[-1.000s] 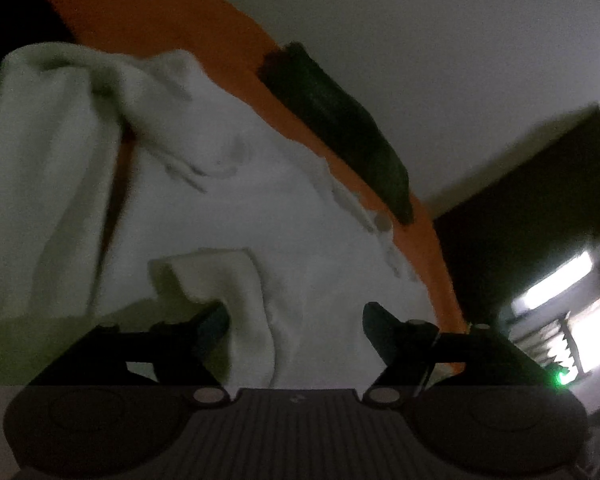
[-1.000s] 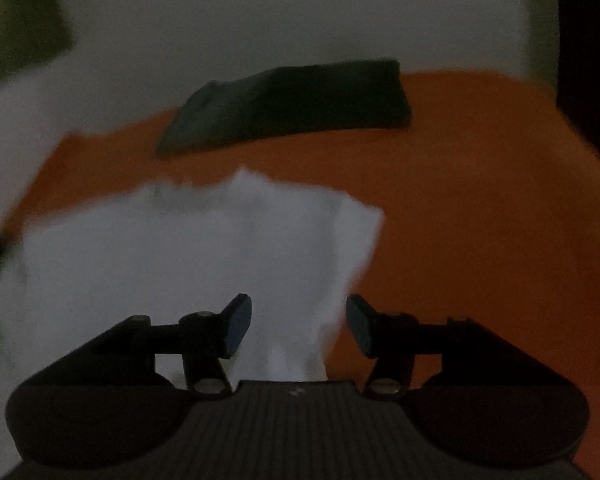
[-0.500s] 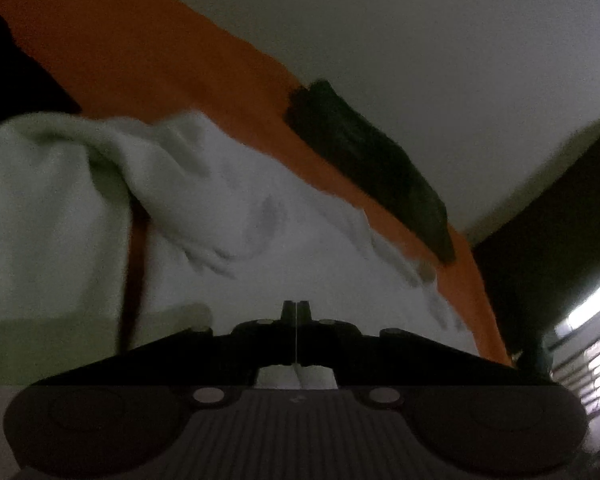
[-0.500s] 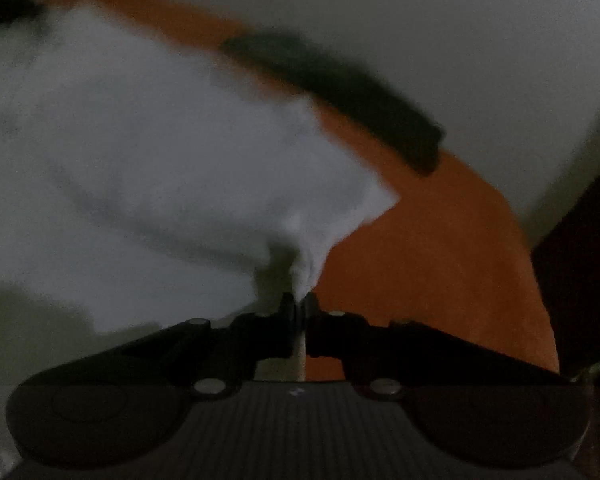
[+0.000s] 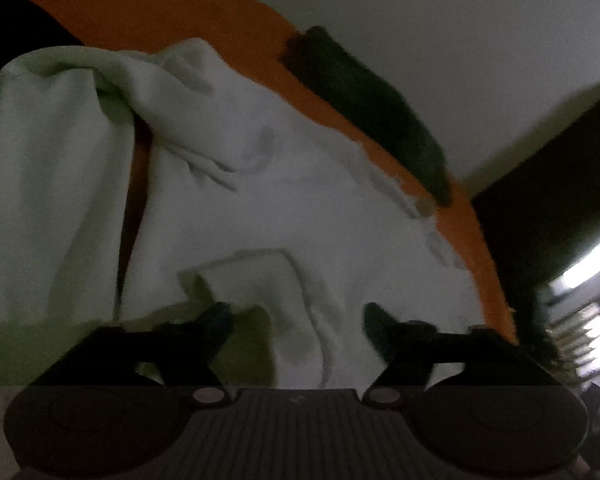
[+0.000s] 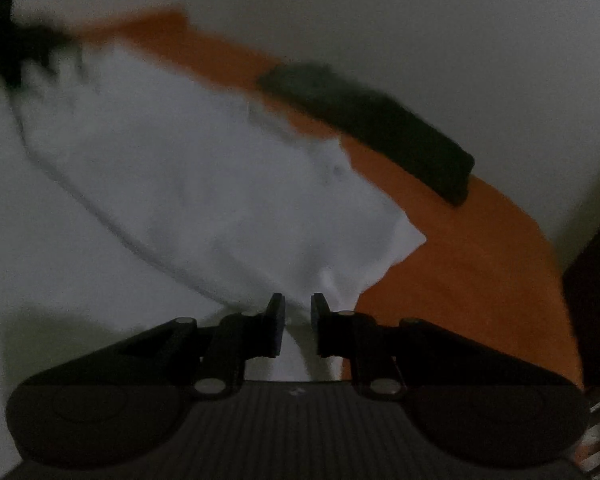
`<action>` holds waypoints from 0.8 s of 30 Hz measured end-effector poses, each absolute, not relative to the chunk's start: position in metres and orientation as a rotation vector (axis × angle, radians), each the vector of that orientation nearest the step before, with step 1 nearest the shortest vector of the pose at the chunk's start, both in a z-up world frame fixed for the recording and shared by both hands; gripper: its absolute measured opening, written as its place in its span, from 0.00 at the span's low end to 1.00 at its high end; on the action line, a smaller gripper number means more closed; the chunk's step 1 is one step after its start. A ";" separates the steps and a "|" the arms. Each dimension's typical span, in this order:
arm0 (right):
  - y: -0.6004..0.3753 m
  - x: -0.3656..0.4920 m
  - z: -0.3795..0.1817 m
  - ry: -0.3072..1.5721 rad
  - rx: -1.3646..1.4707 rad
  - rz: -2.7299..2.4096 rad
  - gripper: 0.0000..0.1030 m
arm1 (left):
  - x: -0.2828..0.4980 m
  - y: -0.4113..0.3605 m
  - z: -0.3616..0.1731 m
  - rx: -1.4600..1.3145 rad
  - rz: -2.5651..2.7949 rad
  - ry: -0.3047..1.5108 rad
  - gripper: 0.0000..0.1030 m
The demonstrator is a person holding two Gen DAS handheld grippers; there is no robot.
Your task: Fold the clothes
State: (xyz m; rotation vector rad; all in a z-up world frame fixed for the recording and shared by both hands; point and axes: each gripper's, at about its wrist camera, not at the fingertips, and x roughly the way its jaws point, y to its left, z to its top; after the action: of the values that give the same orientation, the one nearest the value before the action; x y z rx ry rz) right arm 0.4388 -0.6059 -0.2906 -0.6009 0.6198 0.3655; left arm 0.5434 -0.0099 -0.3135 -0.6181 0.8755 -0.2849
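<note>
White garment [image 5: 284,216]: lies rumpled across the orange bedcover [image 5: 148,4], one long part bunched and raised at its left side, a small flap turned back near its front edge; no neat fold shows.
Same garment, right-wrist view [image 6: 204,184]: its pointed corner is drawn up from the orange bedcover [image 6: 472,264] toward the camera, a narrow neck of cloth running between the jaws.
Progress: early, by the look of it; the garment is being gathered at two edges and the real folding appears to lie ahead.
Dark folded cloth [image 5: 372,116]: lies beyond the white garment, at the far edge of the bedcover against the pale wall; perhaps a finished piece, though that cannot be told.
Left gripper [image 5: 298,320]: jaws have just been opening and stand wide apart, the turned-back flap between them, untouched by the pads.
Right gripper [image 6: 298,312]: jaws have just been parting slightly; a narrow gap shows, cloth in it, and whether the pads press it I cannot tell.
Brands, labels, writing: none readable; the frames are dim and blurred.
</note>
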 end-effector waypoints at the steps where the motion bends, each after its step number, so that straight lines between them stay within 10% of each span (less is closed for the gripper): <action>1: -0.603 0.442 -0.294 0.626 -0.622 0.362 0.14 | 0.547 -0.011 -0.314 -0.633 -0.282 0.866 0.90; 4: -0.601 0.449 -0.288 0.625 -0.539 0.380 0.17 | 0.560 -0.017 -0.313 -0.650 -0.299 0.853 0.80; 6: -0.597 0.450 -0.281 0.628 -0.447 0.410 0.21 | 0.568 -0.023 -0.314 -0.632 -0.306 0.870 0.07; 7: -0.594 0.451 -0.278 0.630 -0.410 0.424 0.21 | 0.572 -0.024 -0.315 -0.628 -0.300 0.883 0.00; 14: -0.565 0.456 -0.280 0.656 -0.244 0.479 0.22 | 0.565 0.001 -0.296 -0.611 -0.138 0.728 0.01; 16: -0.560 0.461 -0.286 0.688 -0.222 0.499 0.22 | 0.565 0.008 -0.305 -0.677 -0.161 0.818 0.16; 19: -0.555 0.458 -0.289 0.707 -0.211 0.533 0.26 | 0.547 0.004 -0.302 -0.687 -0.168 0.849 0.71; 24: -0.554 0.459 -0.293 0.720 -0.193 0.539 0.26 | 0.537 -0.003 -0.309 -0.767 -0.138 0.945 0.66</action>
State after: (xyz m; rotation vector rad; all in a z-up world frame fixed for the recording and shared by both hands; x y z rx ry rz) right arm 0.4593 -0.5539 -0.2926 -0.1925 0.7203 0.5389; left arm 0.5369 -0.0033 -0.3091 -0.7668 0.9453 -0.1378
